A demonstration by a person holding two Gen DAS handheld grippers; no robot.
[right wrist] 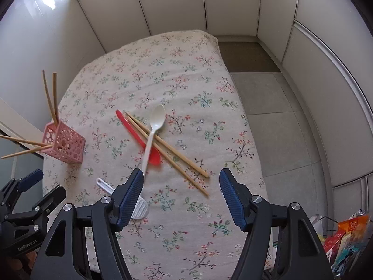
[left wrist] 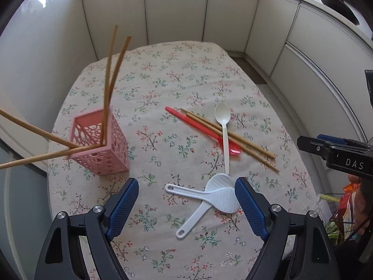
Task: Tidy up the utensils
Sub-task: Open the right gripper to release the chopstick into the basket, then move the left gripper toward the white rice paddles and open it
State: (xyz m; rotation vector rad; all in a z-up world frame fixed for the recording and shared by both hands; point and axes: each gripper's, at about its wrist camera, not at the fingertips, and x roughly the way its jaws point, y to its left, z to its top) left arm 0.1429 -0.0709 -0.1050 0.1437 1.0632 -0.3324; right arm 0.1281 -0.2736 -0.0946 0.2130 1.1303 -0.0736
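Both hand-held grippers hang over the flowered counter (left wrist: 186, 74), jaws wide, nothing between them. The left hand-held gripper (left wrist: 186, 200) is above two white paddles (left wrist: 223, 198). The right hand-held gripper (right wrist: 181, 196) is near loose chopsticks (right wrist: 170, 149), a white spoon (right wrist: 153, 128) and what looks like a red spoon (right wrist: 139, 137). Four chopsticks stand in the pink holder (left wrist: 105, 144).

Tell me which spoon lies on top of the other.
The white spoon: its handle crosses over the red spoon, which lies flat beneath it.
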